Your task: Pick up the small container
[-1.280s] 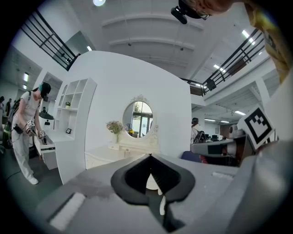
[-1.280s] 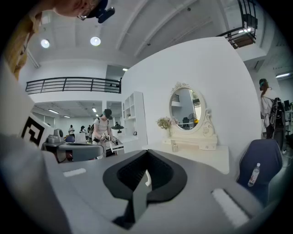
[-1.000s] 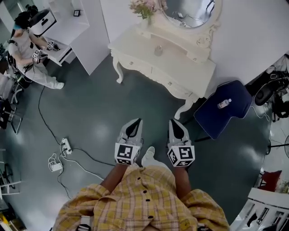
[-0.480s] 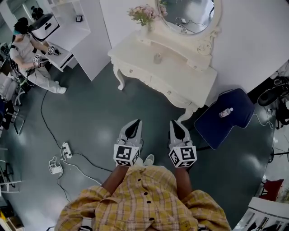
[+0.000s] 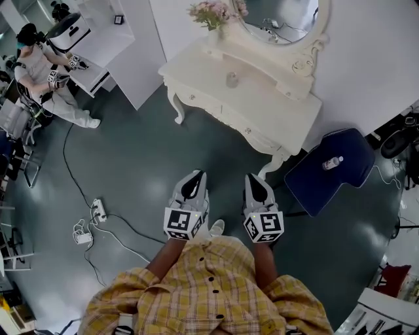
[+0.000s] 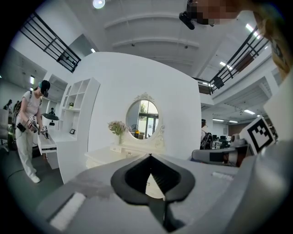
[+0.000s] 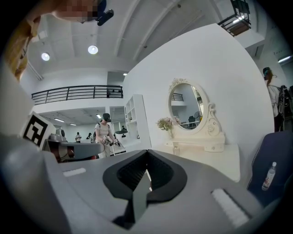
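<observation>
A person in a yellow check shirt (image 5: 209, 288) stands on the dark floor and holds a gripper in each hand. The left gripper (image 5: 194, 176) and the right gripper (image 5: 257, 177) sit side by side, out in front of the person, a little apart. Both point at a white table (image 5: 275, 108) with curly legs. The fingers of each gripper are pressed together, and nothing is in them.

The small container (image 5: 232, 79) stands on the table top, under the round mirror (image 5: 281, 13). It is well away from both grippers. Pink flowers (image 5: 213, 12) stand at the table's left end.

To the right of the table is a blue chair (image 5: 314, 183) with a bottle (image 5: 332, 162) lying on it. Far off on the left, another person (image 5: 42, 75) stands at a white desk. A power strip (image 5: 98, 210) lies on the floor.
</observation>
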`<state>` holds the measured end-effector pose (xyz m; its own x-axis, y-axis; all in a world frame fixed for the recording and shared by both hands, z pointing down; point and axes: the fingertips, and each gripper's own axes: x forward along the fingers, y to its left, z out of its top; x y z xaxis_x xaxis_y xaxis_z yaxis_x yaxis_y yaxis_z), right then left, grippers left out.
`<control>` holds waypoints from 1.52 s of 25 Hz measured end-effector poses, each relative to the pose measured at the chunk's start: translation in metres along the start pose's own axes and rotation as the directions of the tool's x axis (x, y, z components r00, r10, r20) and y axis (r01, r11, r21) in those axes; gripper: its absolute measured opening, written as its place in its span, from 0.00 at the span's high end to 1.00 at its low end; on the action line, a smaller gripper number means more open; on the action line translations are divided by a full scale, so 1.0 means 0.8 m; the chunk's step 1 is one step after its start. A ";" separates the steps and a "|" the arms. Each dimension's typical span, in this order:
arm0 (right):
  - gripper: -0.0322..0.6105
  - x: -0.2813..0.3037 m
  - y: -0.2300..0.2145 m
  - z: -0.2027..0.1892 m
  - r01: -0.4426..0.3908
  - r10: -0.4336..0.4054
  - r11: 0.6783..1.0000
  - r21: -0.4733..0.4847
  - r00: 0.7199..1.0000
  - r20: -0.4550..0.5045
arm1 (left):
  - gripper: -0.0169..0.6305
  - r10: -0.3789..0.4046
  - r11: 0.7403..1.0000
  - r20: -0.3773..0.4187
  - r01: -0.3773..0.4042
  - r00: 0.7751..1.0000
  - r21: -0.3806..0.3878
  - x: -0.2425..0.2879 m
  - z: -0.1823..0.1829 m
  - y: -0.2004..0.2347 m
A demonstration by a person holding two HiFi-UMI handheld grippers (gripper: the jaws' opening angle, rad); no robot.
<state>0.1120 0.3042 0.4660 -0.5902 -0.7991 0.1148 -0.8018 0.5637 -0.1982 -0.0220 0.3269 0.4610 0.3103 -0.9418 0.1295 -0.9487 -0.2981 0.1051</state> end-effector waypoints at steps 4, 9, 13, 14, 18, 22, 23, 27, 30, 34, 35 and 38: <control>0.95 0.011 -0.013 0.003 0.006 -0.006 1.000 0.002 1.000 0.004 | 0.97 -0.012 1.000 -0.010 0.012 1.000 0.000 0.019 -0.003 -0.002; 0.95 0.026 -0.029 0.011 0.011 -0.011 1.000 0.003 1.000 0.011 | 0.97 -0.023 1.000 -0.013 0.023 1.000 -0.004 0.046 -0.001 -0.003; 0.95 0.044 -0.040 0.016 0.013 -0.013 1.000 0.003 1.000 0.010 | 0.97 -0.018 1.000 -0.015 0.018 1.000 -0.002 0.065 0.003 0.004; 0.95 0.049 -0.043 0.016 0.011 -0.011 1.000 0.002 1.000 0.007 | 0.97 -0.016 1.000 -0.018 0.016 1.000 -0.003 0.070 0.001 0.007; 0.95 0.073 -0.055 0.012 0.010 -0.010 1.000 0.007 1.000 -0.007 | 0.97 -0.015 1.000 -0.036 0.015 0.999 -0.006 0.093 -0.006 0.017; 0.95 0.101 -0.066 0.012 0.002 -0.002 1.000 0.008 1.000 -0.016 | 0.97 -0.013 1.000 -0.053 0.013 0.999 -0.010 0.120 -0.011 0.031; 0.95 0.110 -0.071 0.013 0.002 -0.002 1.000 0.008 1.000 -0.017 | 0.97 -0.016 1.000 -0.056 0.015 0.998 -0.011 0.129 -0.011 0.035; 0.95 0.149 -0.089 0.026 0.015 -0.015 1.000 0.005 1.000 -0.020 | 0.97 -0.027 1.000 -0.060 0.026 0.998 -0.014 0.167 -0.003 0.056; 0.95 0.183 -0.102 0.038 0.029 -0.029 1.000 0.004 0.999 -0.020 | 0.97 -0.039 0.999 -0.063 0.038 0.997 -0.016 0.200 0.007 0.077; 0.95 0.233 -0.120 0.054 0.053 -0.053 0.999 0.010 0.998 -0.017 | 0.97 -0.067 0.998 -0.071 0.066 0.995 -0.012 0.249 0.022 0.103; 0.95 0.246 -0.124 0.057 0.059 -0.059 0.998 0.011 0.998 -0.016 | 0.97 -0.075 0.997 -0.074 0.075 0.994 -0.010 0.261 0.025 0.111; 0.95 0.284 -0.133 0.066 0.074 -0.074 0.997 0.012 0.997 -0.019 | 0.97 -0.102 0.995 -0.083 0.102 0.991 -0.005 0.298 0.034 0.133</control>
<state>0.0678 0.0516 0.4617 -0.5309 -0.8345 0.1475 -0.8422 0.5003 -0.2009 -0.0506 0.0666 0.4761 0.4091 -0.8905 0.1990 -0.9119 -0.3915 0.1228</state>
